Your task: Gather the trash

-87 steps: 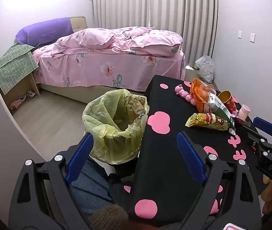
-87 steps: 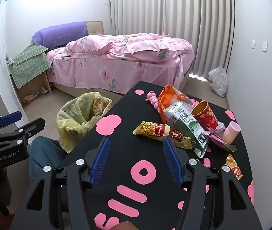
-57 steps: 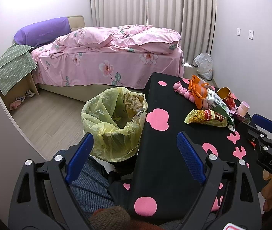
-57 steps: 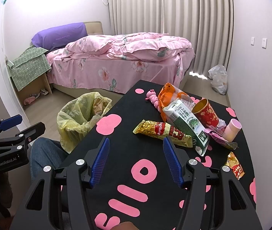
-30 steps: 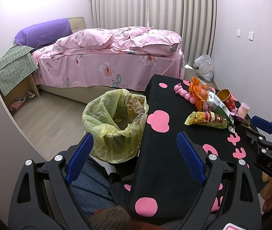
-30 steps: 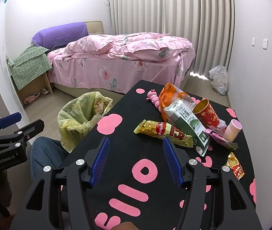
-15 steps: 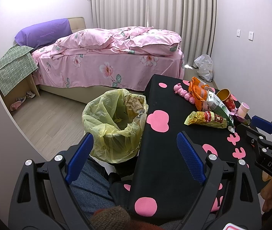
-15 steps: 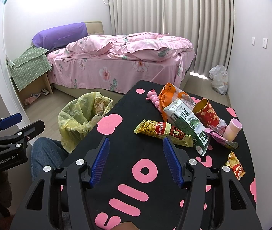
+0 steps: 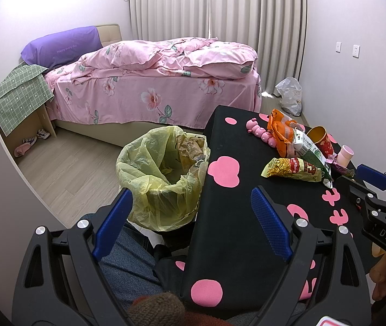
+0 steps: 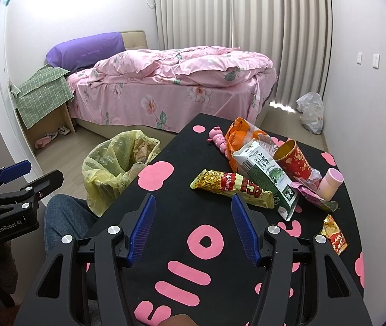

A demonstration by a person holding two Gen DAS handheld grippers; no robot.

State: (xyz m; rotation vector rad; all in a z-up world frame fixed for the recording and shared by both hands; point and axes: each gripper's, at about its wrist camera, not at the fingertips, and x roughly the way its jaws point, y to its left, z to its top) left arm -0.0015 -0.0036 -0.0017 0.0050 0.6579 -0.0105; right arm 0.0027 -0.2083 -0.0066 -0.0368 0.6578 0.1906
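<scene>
Left tongs (image 9: 191, 218): jaws spread wide, nothing between them; held above the bench's near-left corner, partly over the bin.
Right tongs (image 10: 193, 226): jaws spread wide, empty; held above the near half of the bench, clear of its surface.
Bench (image 10: 182, 206): black cover with pink shapes; the trash lies grouped toward the far-right corner.
Noodle packet (image 10: 231, 187): yellow and red, flat on the bench, nearest item to the right tongs, lying across the middle; its right end touches the milk carton.
Milk carton (image 10: 267, 172): white and green, on its side, resting against the orange bag and the red cup.
Orange bag (image 10: 237, 135): crumpled, behind the carton toward the far edge.
Red cup (image 10: 296, 160): gold interior, tipped over, mouth toward the far edge, right of the carton.
Pink cup (image 10: 331, 180): small, near the right edge, just beside the red cup.
Purple wrapper (image 10: 311, 197): flat, in front of the pink cup.
Small packet (image 10: 334, 235): red and yellow, alone near the right edge, well apart from the main group.
Pink toy (image 10: 218, 140): caterpillar shape, near the far edge, left of the orange bag.
Bin (image 9: 163, 176): yellow liner, on the floor against the bench's left edge; crumpled paper inside.
Person: a denim-clad leg (image 9: 130, 269) below the near-left corner.
</scene>
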